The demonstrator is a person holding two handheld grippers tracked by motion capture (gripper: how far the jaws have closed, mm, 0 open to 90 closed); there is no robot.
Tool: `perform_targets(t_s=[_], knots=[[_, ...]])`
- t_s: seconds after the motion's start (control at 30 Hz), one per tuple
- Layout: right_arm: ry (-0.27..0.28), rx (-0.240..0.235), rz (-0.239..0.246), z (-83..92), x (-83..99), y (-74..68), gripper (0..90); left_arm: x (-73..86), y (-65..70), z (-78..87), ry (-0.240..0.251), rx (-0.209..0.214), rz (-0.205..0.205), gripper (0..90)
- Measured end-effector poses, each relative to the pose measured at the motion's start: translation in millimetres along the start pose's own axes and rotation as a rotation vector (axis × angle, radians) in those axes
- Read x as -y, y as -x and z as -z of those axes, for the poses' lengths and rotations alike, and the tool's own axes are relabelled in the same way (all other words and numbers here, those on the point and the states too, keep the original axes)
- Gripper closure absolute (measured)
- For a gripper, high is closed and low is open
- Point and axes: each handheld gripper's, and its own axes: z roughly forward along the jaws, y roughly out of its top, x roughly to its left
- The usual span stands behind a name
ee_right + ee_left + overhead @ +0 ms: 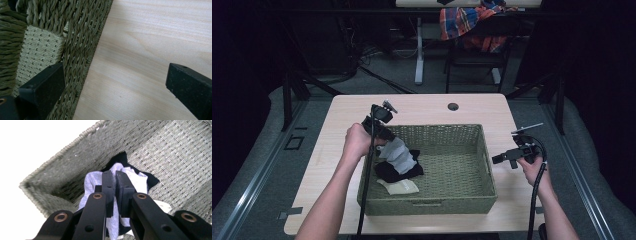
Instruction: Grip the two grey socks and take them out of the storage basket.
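Two hand-held grippers at work: the left hand-held gripper [113, 173] pinches a grey sock [398, 154] over the basket [472, 197]; its thin hold could slip. The right hand-held gripper [112, 85] stands spread.

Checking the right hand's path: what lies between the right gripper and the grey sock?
The basket's right wall and bare woven floor; the right gripper waits outside, the grey sock hangs at the far side, per high view.
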Motion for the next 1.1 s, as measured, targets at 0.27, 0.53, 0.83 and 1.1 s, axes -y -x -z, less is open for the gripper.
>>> perform_targets(t_s=[0.27,0.53,0.83,1.1], knots=[[0.003,0.000,-0.006,0.2,0.0,-0.2,2.1,-6.2,1.2,22.3,0.032,-0.024,-0.018,86.4],[0.003,0.005,-0.008,-0.4,0.0,-1.1,2.2,-6.8,-2.4,38.4,0.034,-0.046,-0.019,86.5],[0.000,0.007,-0.007,-0.5,0.0,-1.0,2.3,-9.5,-10.2,60.8,0.064,-0.070,-0.009,86.5],[0.001,0.002,-0.005,-0.2,0.0,-0.5,2.3,-9.8,-22.0,73.3,0.087,-0.097,0.017,86.5]])
